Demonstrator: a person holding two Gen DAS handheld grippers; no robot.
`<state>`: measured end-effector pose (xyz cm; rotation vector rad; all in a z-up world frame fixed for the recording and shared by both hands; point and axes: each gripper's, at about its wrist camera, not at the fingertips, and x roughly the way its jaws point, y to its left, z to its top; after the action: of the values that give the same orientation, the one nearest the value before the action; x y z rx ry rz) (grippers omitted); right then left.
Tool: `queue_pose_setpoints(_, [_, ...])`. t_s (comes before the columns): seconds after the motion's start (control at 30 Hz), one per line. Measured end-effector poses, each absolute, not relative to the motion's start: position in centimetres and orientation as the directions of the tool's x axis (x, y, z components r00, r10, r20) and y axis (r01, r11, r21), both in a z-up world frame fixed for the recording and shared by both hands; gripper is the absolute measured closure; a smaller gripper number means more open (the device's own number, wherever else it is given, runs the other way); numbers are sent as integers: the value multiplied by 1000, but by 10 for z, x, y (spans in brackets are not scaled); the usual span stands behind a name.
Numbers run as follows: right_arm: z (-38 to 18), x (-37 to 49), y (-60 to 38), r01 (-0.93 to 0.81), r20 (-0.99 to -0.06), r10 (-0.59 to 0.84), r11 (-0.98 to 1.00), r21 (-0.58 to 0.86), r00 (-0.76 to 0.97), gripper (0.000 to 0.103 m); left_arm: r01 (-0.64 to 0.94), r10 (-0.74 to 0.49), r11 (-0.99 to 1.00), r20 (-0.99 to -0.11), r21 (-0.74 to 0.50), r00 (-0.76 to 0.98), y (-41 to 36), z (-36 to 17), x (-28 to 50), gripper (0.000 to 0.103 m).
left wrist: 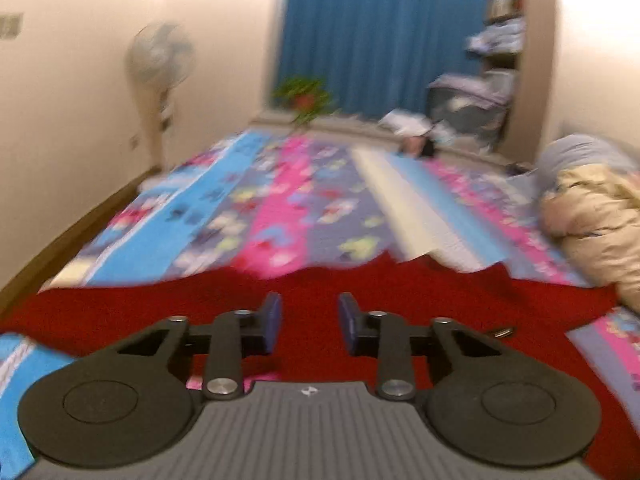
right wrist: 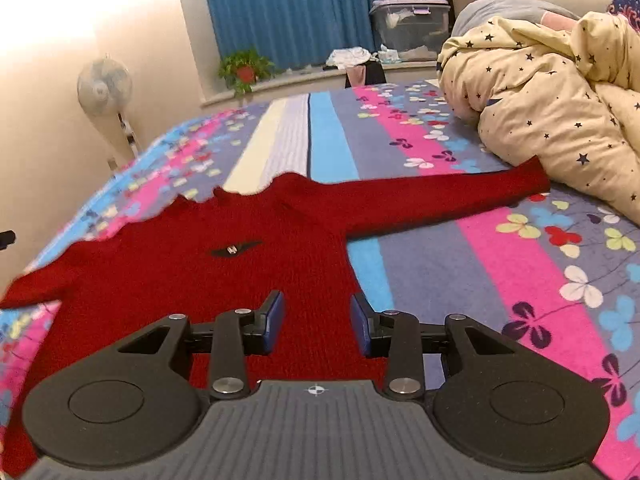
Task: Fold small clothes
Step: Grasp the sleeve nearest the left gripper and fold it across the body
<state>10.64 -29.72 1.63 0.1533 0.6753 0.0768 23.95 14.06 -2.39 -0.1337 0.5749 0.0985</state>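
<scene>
A small red knitted sweater (right wrist: 240, 256) lies flat on the striped floral bedsheet (right wrist: 460, 264), one sleeve stretched ahead and rightward of the right gripper (right wrist: 317, 322) toward a cream star-print duvet (right wrist: 560, 120). Both the right and left gripper (left wrist: 309, 326) hover above the knit, jaws apart, gripping nothing.

Home bedroom. Bed (right wrist: 460, 248) w/ striped floral sheet, star-print duvet (right wrist: 560, 92) bunched at one side. Blue curtain (right wrist: 296, 12), pedestal fan (right wrist: 105, 84), potted plant (right wrist: 244, 68) on sill.
</scene>
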Motion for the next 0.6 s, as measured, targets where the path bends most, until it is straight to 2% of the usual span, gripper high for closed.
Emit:
queue_pose_setpoints(0.03, [14,108,-295,-17,-625,105,989,145,774,65,-179,90,979,-593,-93,800,150,-29,248,79])
queue_pose_setpoints(0.13, [8,116,-295,-18,-638,94,992,126,765,68,-260,114,952,-598,-163,793,184,-35,267,79])
queue_pose_setpoints(0.23, [1,125,-299,32,-654,55,992,120,754,69,-351,159,916,-631,-193,760,215,-43,283,67])
queue_pose_setpoints(0.3, [-2,128,-306,71,-663,50,985,155,747,69,-433,167,862,-660,-262,732,247,-52,291,40])
queue_pose_setpoints(0.37, [-4,130,-312,104,-664,53,975,195,746,69,-511,167,799,-699,-317,695,277,-62,298,21])
queue_pose_setpoints(0.5, [-10,133,-313,135,-681,52,966,219,731,69,-687,172,619,-788,-381,592,331,-94,296,19])
queue_pose_setpoints(0.6, [-13,135,-309,128,-690,48,971,202,722,68,-762,178,500,-812,-412,556,356,-110,289,19])
